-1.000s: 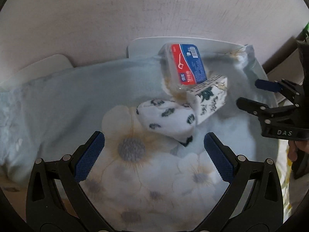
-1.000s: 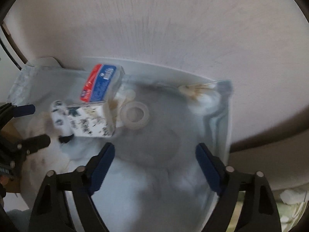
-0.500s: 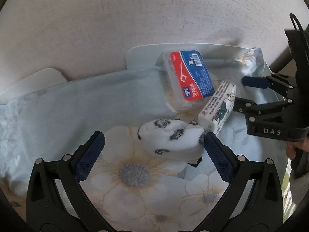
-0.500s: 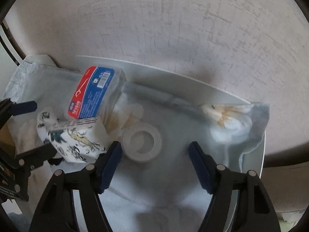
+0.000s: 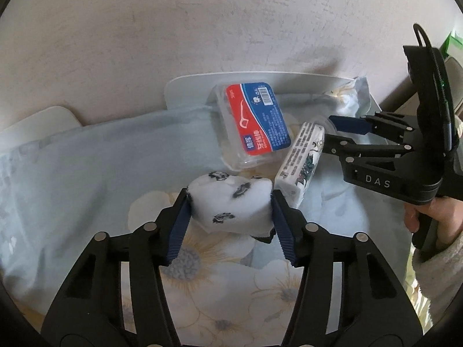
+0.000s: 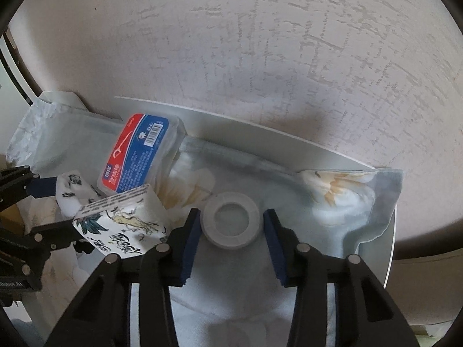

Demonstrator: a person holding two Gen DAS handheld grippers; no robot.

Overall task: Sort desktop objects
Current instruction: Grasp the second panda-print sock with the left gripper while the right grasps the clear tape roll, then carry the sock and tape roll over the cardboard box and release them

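Left gripper jaws just closed, pinching rolled sock on the floral cloth: soft, light, best held mid-bundle. Right gripper jaws just closing round tape ring, contact unclear; stiff, slick, to be held across the rim.

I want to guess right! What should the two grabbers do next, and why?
Probably lift. The left gripper has just closed and its pads press the rolled sock; the right gripper has been closing around the tape roll, a sliver short of a firm pinch.
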